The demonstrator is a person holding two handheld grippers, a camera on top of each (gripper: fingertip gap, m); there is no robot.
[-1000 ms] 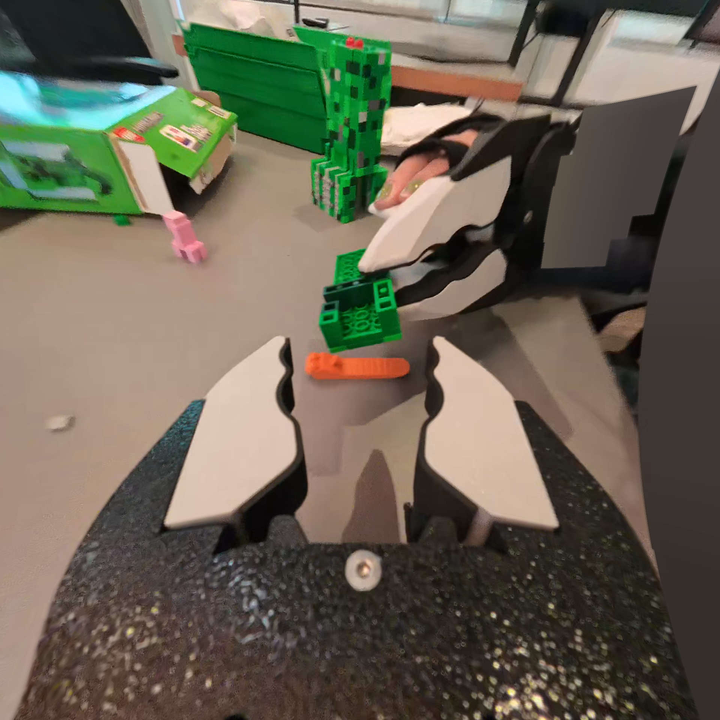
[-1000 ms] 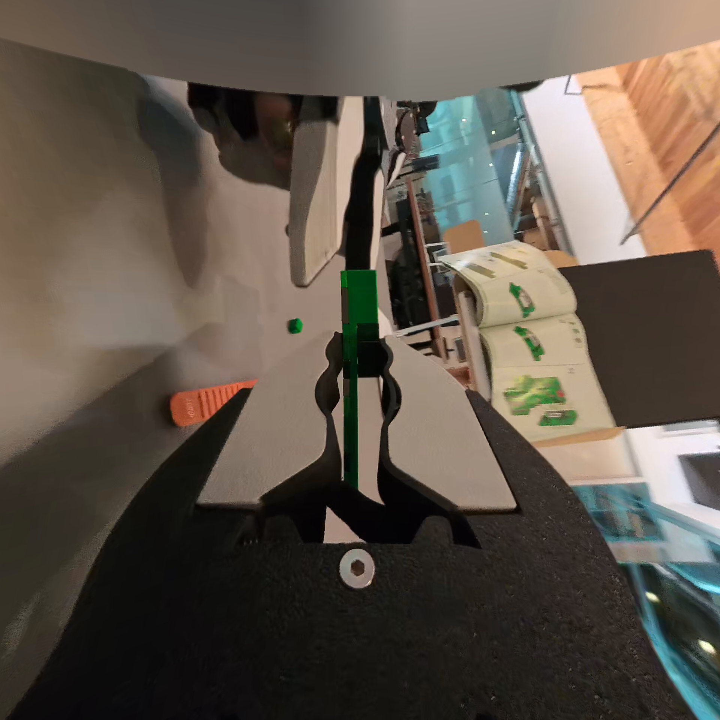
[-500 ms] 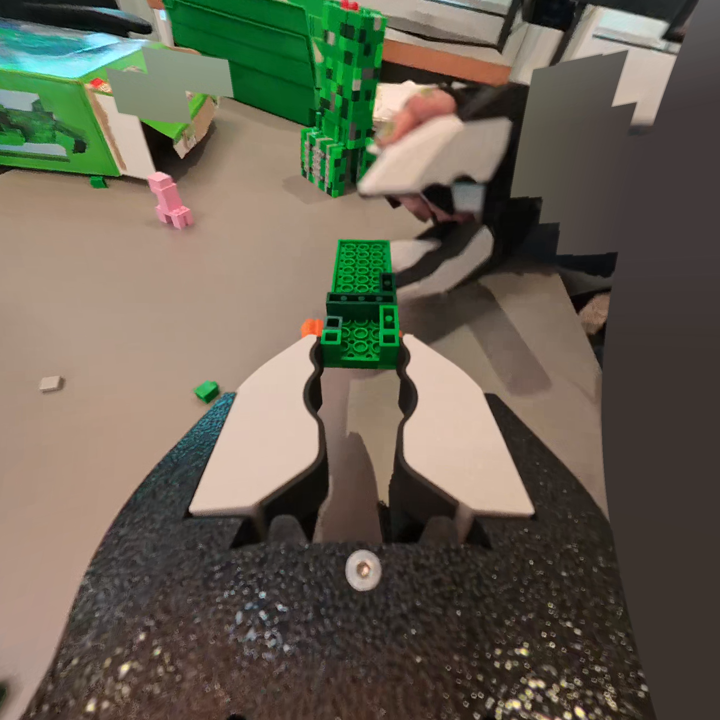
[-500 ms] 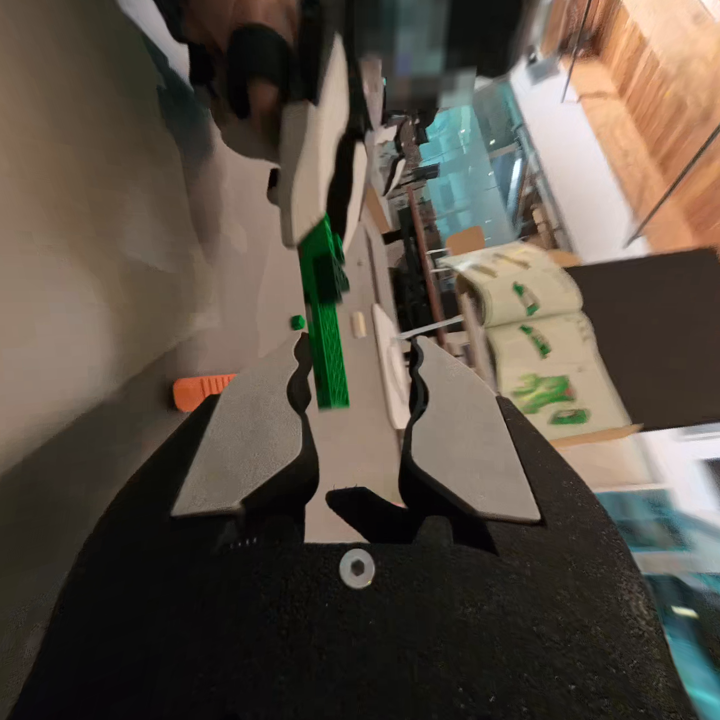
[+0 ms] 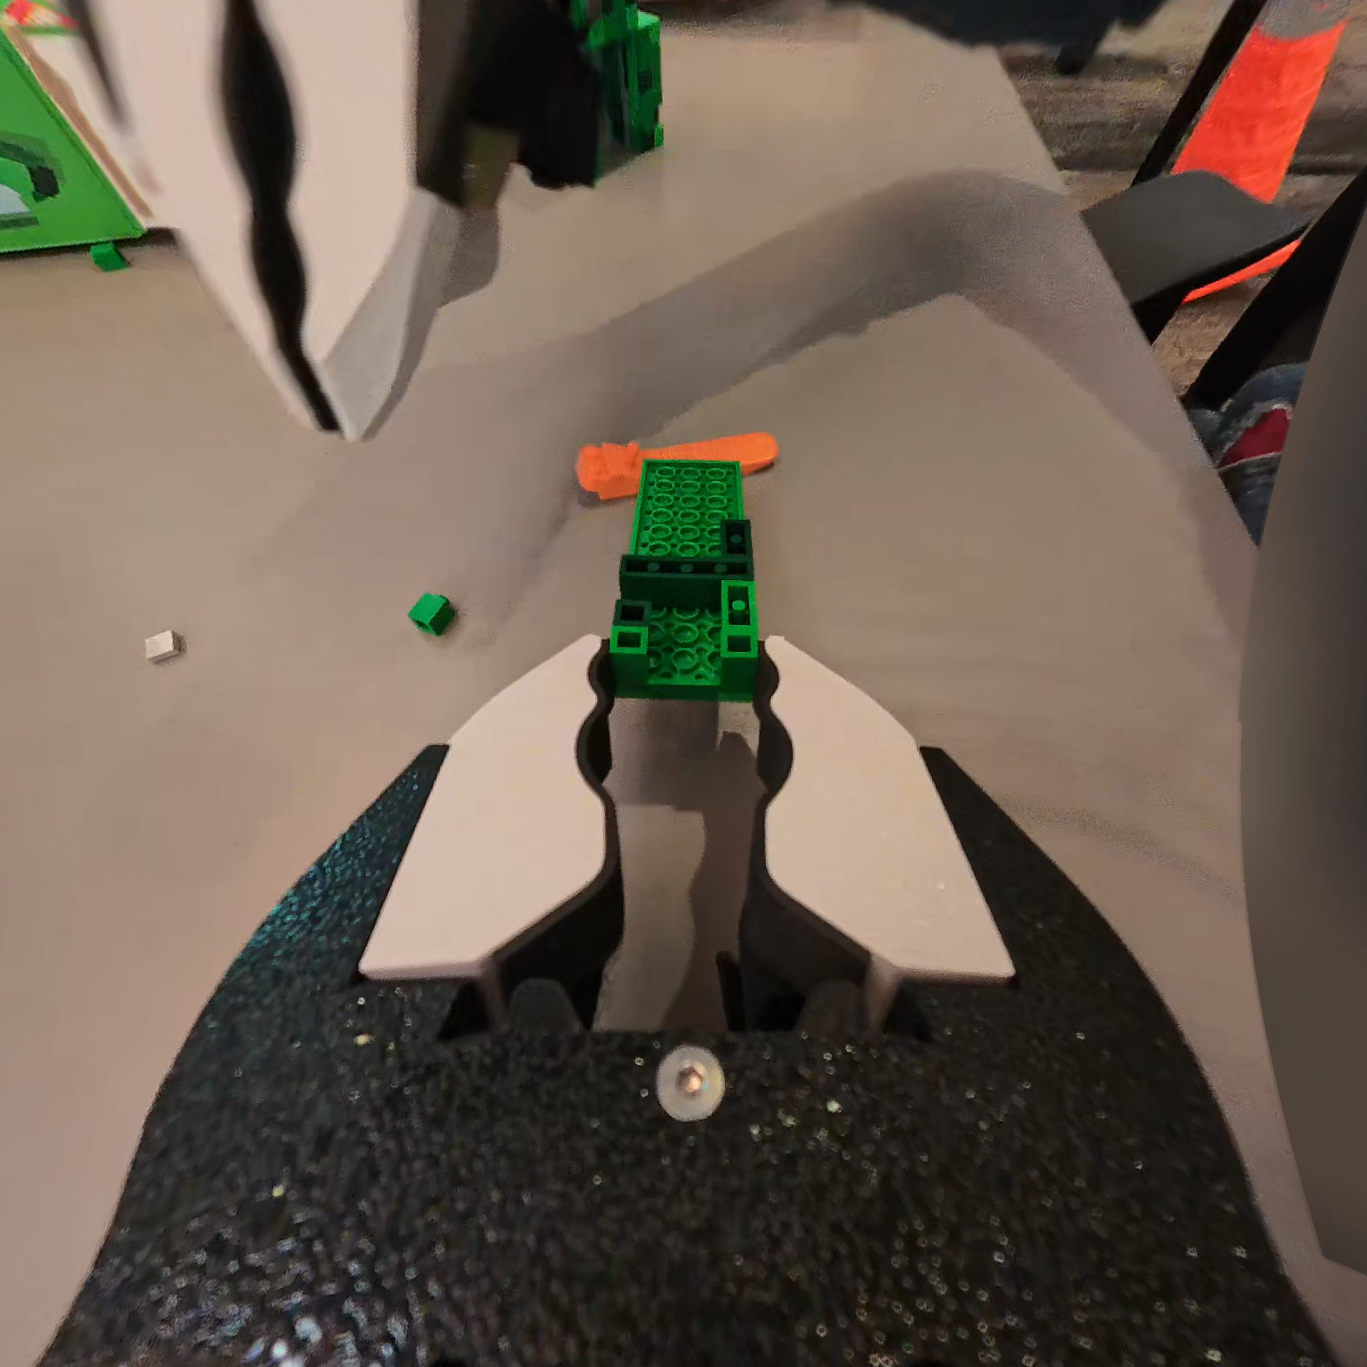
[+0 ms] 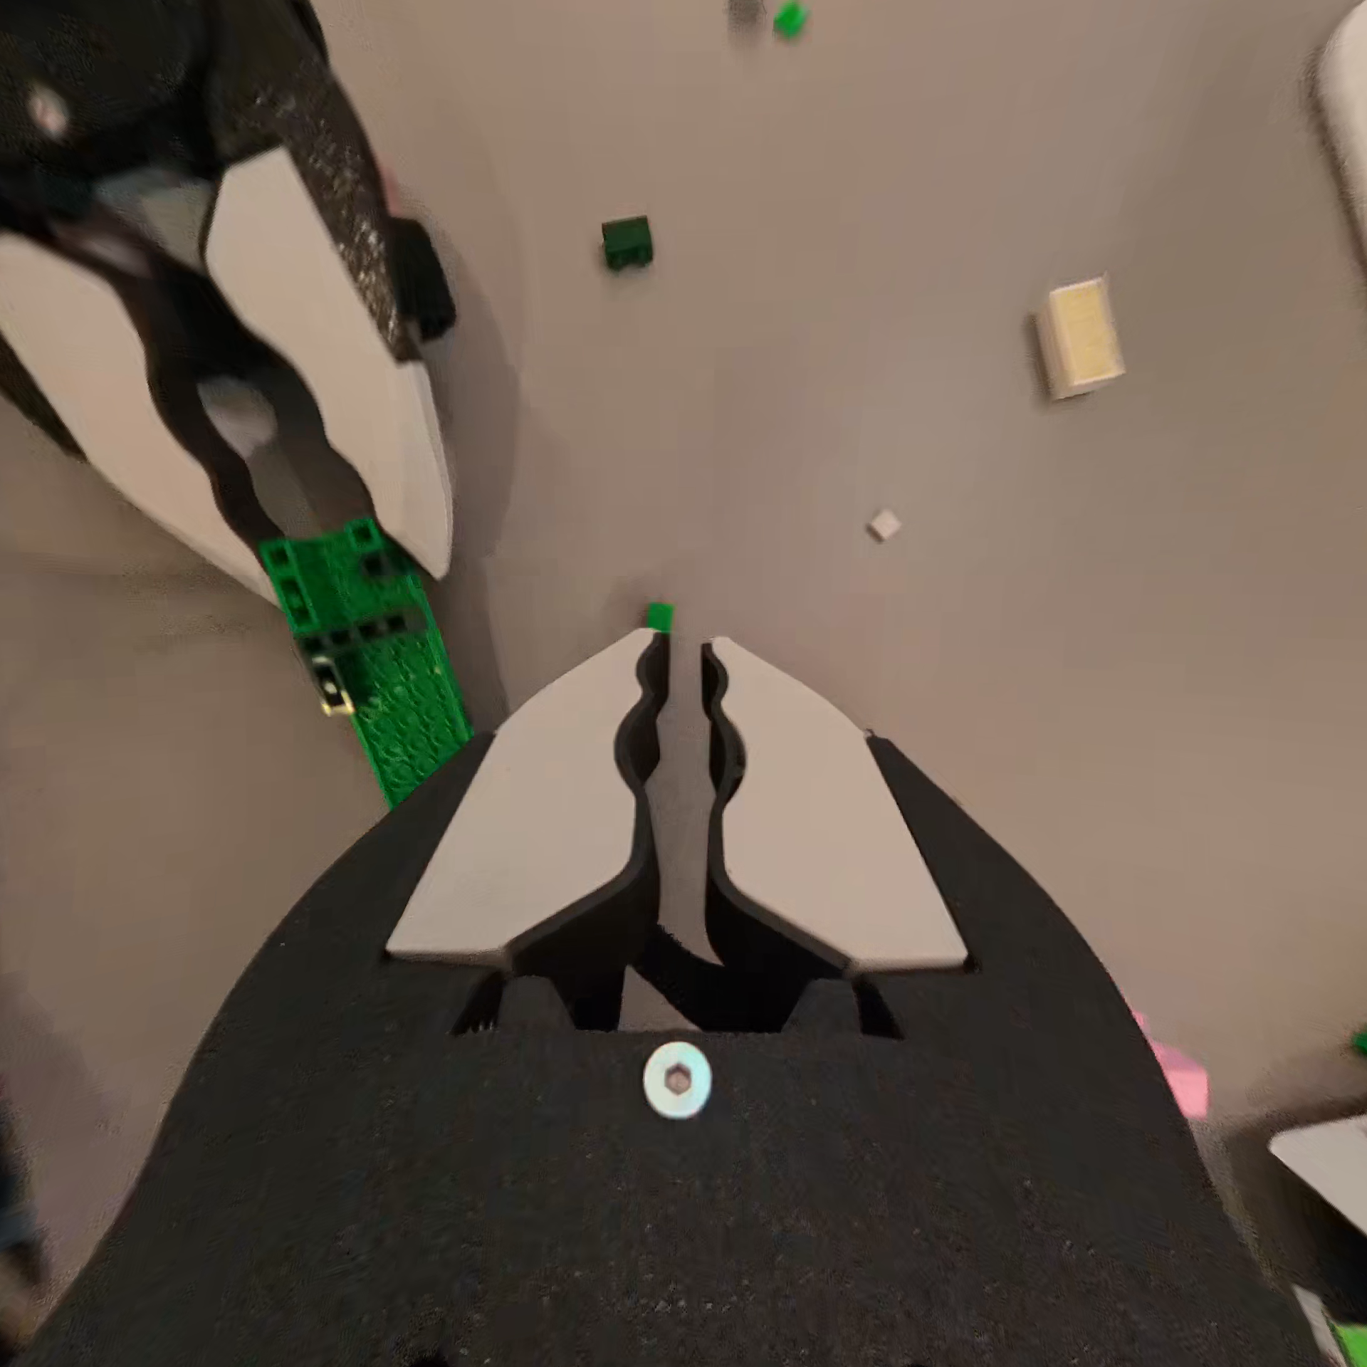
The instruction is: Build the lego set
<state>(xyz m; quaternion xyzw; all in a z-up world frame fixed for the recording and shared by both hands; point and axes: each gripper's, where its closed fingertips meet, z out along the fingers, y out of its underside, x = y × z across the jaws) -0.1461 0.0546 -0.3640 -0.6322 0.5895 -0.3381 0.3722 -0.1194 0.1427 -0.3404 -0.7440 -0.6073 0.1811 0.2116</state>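
Grey table [image 5: 222,481] spread with loose pieces, build judged only partway done. At far edge, green set box [image 5: 44,177] and a tall green blocky figure [image 5: 621,81], apparently finished. Left gripper [image 5: 684,669] holding near end of green plate assembly [image 5: 688,584] between fingers, closed firmly on its sides; assembly held out over table: a long studded plate with dark green bar across and a few small bricks on top, much stud area bare. Right gripper [image 6: 684,643] empty, fingers nearly together with a narrow gap, tips near small green brick [image 6: 660,618], probably next pickup. Orange brick separator [image 5: 666,462] lying beyond assembly. Unplaced: dark green brick [image 6: 627,242], tan tile [image 6: 1081,336], tiny grey piece [image 6: 884,525].
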